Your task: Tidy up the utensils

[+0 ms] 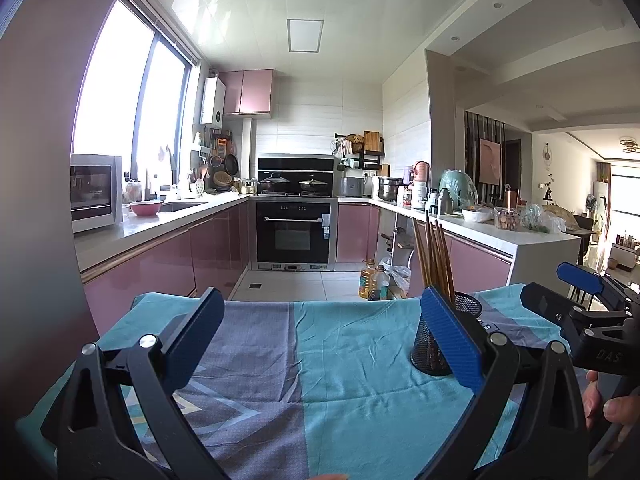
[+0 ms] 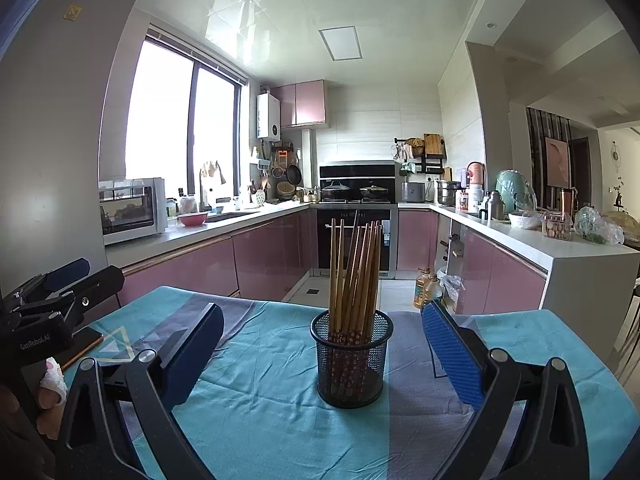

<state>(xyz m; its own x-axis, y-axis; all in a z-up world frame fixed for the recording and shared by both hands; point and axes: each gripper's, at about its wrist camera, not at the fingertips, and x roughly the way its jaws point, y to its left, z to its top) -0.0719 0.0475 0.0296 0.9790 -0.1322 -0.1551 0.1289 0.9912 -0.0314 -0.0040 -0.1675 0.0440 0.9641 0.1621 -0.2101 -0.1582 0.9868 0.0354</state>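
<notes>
Both handheld grippers, left gripper (image 1: 320, 336) and right gripper (image 2: 324, 348), hover with fingers spread wide and empty above a teal-and-grey tablecloth (image 2: 260, 412); wooden chopsticks (image 2: 354, 272) stand upright in a black mesh holder (image 2: 351, 364) at table centre, a pink-cabinet kitchen (image 2: 272, 256) beyond

Place: we record a home kitchen, open at right frame to a living room.
Cabinets: pink cabinets (image 2: 272, 252) line both sides, mid-frame.
Cooking: built-in oven (image 1: 294, 232) at centre, lidded pots above.
Left counter: microwave (image 1: 94, 192) and sink (image 1: 180, 206) under a window (image 2: 180, 128).
Right counter: we note jars and bagged food.
</notes>
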